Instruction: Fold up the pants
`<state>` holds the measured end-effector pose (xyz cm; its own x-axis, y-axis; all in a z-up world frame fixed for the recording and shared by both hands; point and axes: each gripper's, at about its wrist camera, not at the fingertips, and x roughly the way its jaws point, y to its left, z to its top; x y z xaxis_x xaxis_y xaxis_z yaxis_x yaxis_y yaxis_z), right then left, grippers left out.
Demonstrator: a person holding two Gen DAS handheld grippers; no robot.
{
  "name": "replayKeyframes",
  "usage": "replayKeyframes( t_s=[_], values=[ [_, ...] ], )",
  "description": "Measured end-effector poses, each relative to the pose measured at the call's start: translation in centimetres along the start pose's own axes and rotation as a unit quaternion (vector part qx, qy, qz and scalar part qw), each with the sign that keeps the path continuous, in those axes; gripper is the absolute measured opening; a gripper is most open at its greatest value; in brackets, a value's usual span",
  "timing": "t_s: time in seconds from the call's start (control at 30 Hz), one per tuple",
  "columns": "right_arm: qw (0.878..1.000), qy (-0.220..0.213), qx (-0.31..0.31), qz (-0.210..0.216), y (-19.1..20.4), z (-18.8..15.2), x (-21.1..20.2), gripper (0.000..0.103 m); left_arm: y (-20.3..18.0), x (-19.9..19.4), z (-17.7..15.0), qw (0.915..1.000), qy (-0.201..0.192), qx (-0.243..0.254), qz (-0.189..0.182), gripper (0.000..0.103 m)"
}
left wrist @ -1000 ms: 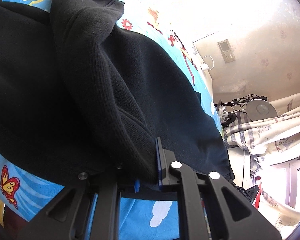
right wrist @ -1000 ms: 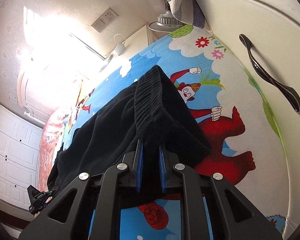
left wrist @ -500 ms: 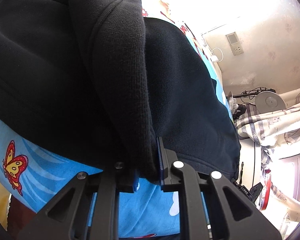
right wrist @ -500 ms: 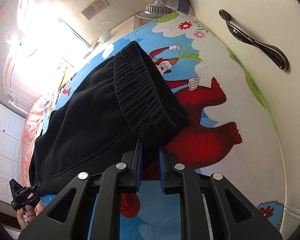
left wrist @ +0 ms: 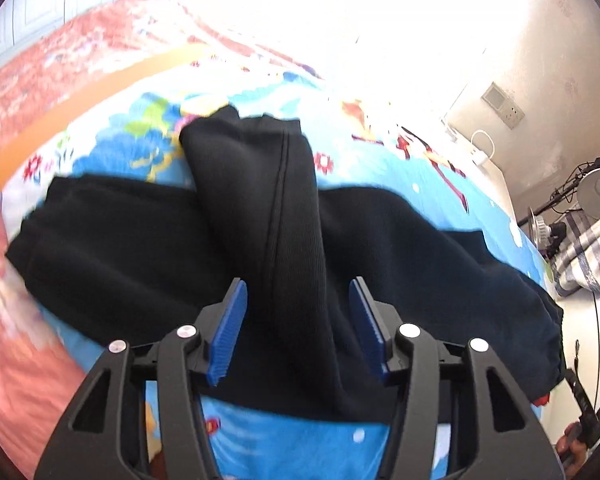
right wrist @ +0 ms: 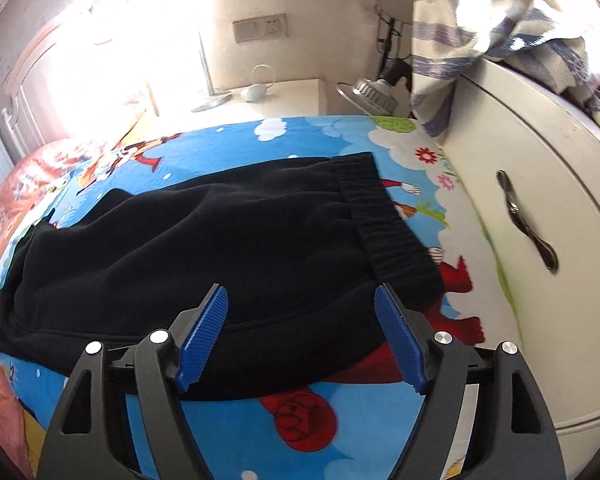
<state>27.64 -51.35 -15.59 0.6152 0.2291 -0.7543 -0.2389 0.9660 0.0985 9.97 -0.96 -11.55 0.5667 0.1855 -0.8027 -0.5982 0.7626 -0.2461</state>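
Observation:
Black fleece pants [left wrist: 400, 256] lie across a bright cartoon-print bedsheet [left wrist: 284, 436]. In the left wrist view one pant leg [left wrist: 284, 208] runs lengthwise over the rest, toward the camera. My left gripper [left wrist: 296, 304] is above it, jaws opening; the leg passes between the blue pads [left wrist: 230, 320] without being pressed. In the right wrist view the pants [right wrist: 204, 240] lie flat with the ribbed waistband [right wrist: 384, 220] at the right. My right gripper [right wrist: 300, 308] hovers over the near edge, jaws opening, pads off the fabric.
A white cabinet [right wrist: 548, 264] with a dark handle [right wrist: 526, 224] stands close on the right of the bed. A striped cloth [right wrist: 480, 20] drapes over it. A lamp [right wrist: 364, 92] and nightstand [right wrist: 284, 96] sit by the far wall. A red quilt [left wrist: 40, 100] lies at the left.
Both grippers were shut on the black fabric; now both have let go, their jaws stand apart, and they have pulled up and back. The pants have dropped flat onto the sheet.

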Motion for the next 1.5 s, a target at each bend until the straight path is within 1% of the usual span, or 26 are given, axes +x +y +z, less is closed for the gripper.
replayKeyframes(
  t_s=[0.07, 0.13, 0.2, 0.23, 0.3, 0.37, 0.43, 0.47, 0.5, 0.57, 0.6, 0.67, 0.7, 0.77, 0.83, 0.9, 1.0, 1.03, 1.13, 1.23, 1.27, 1.3, 1.33, 1.37, 1.4, 1.5],
  values=[
    [1.000, 0.008, -0.016, 0.005, 2.9, -0.2, 1.4, 0.075, -2.5, 2.8, 3.8, 0.9989, -0.002, 0.014, 0.044, 0.057],
    [0.999, 0.015, -0.029, 0.011, 5.3, -0.9, 2.6, 0.075, -3.8, 6.5, 7.0, 0.9952, 0.018, 0.038, 0.088, 0.057],
    [0.999, 0.026, -0.044, -0.005, 6.9, -1.8, 4.0, 0.075, -5.5, 10.4, 9.6, 0.9896, 0.044, 0.059, 0.124, 0.057],
    [0.998, 0.033, -0.054, -0.023, 7.5, -2.3, 4.5, 0.076, -6.1, 12.5, 10.8, 0.9864, 0.063, 0.066, 0.137, 0.057],
    [0.995, 0.019, -0.080, -0.050, 8.4, -3.1, 4.7, 0.076, -6.9, 16.4, 12.1, 0.9789, 0.098, 0.075, 0.163, 0.057],
    [0.994, 0.022, -0.088, -0.056, 8.5, -3.1, 4.7, 0.076, -7.1, 19.1, 12.5, 0.9705, 0.127, 0.084, 0.187, 0.056],
    [0.994, 0.028, -0.088, -0.052, 8.2, -2.9, 4.9, 0.077, -6.3, 20.6, 12.6, 0.9625, 0.141, 0.091, 0.213, 0.024],
    [0.994, 0.029, -0.091, -0.051, 8.1, -2.9, 4.9, 0.078, -5.7, 20.4, 12.8, 0.9643, 0.140, 0.089, 0.206, 0.021],
    [0.994, 0.029, -0.091, -0.049, 8.0, -3.0, 4.9, 0.078, -5.2, 19.8, 12.8, 0.9670, 0.138, 0.087, 0.195, 0.009],
    [0.994, 0.028, -0.093, -0.046, 7.9, -3.0, 4.9, 0.078, -3.5, 17.0, 13.6, 0.9772, 0.111, 0.065, 0.169, 0.008],
    [0.994, 0.028, -0.094, -0.044, 7.9, -3.0, 4.9, 0.078, -2.0, 14.3, 13.9, 0.9851, 0.087, 0.040, 0.143, 0.008],
    [0.994, 0.029, -0.094, -0.039, 7.9, -3.1, 4.8, 0.078, 2.1, 8.1, 13.8, 0.9954, 0.038, -0.027, 0.083, 0.008],
    [0.995, 0.030, -0.093, -0.035, 7.8, -3.0, 4.8, 0.078, 4.6, 4.9, 13.1, 0.9960, 0.015, -0.066, 0.059, 0.008],
    [0.995, 0.035, -0.091, -0.028, 7.7, -2.9, 4.8, 0.078, 10.7, 0.0, 10.6, 0.9876, -0.022, -0.155, 0.007, 0.008],
    [0.995, 0.042, -0.092, -0.022, 7.6, -2.7, 4.8, 0.078, 16.5, -2.6, 6.7, 0.9711, -0.037, -0.235, -0.017, 0.007],
    [0.994, 0.047, -0.093, -0.016, 7.5, -2.5, 4.7, 0.078, 21.1, -3.2, 2.2, 0.9530, -0.033, -0.300, -0.031, 0.007],
    [0.994, 0.053, -0.099, -0.010, 7.3, -2.4, 4.7, 0.078, 25.0, -0.6, -2.9, 0.9381, 0.008, -0.344, -0.043, 0.009],
    [0.993, 0.055, -0.102, -0.011, 7.4, -2.4, 4.7, 0.078, 25.6, -0.1, -4.0, 0.9354, 0.013, -0.350, -0.049, 0.014],
    [0.993, 0.061, -0.099, -0.019, 7.2, -2.4, 4.6, 0.087, 26.6, -0.1, -5.4, 0.9250, -0.007, -0.367, -0.098, 0.024],
    [0.994, 0.065, -0.086, -0.013, 7.0, -2.3, 4.4, 0.087, 27.0, -0.1, -4.9, 0.9192, -0.016, -0.375, -0.120, 0.034],
    [0.995, 0.065, -0.079, -0.011, 6.9, -2.2, 4.2, 0.087, 27.1, 0.1, -4.6, 0.9165, -0.014, -0.380, -0.125, 0.034],
    [0.995, 0.066, -0.073, -0.005, 6.9, -2.3, 4.0, 0.087, 27.2, 0.3, -4.5, 0.9140, -0.012, -0.384, -0.132, 0.032],
    [0.995, 0.067, -0.073, 0.004, 7.0, -2.3, 3.9, 0.087, 27.2, 0.8, -4.3, 0.9158, -0.006, -0.378, -0.135, 0.026],
    [0.994, 0.071, -0.080, 0.004, 7.1, -2.4, 4.0, 0.087, 27.0, 0.8, -4.1, 0.9220, -0.002, -0.366, -0.127, 0.013],
    [0.993, 0.072, -0.090, -0.005, 7.3, -2.5, 4.1, 0.087, 26.9, 0.5, -4.0, 0.9262, -0.003, -0.359, -0.115, 0.007],
    [0.993, 0.073, -0.091, -0.005, 6.9, -2.7, 4.3, 0.088, 27.1, -1.3, -4.4, 0.9230, -0.022, -0.364, -0.123, 0.007]
  ],
)
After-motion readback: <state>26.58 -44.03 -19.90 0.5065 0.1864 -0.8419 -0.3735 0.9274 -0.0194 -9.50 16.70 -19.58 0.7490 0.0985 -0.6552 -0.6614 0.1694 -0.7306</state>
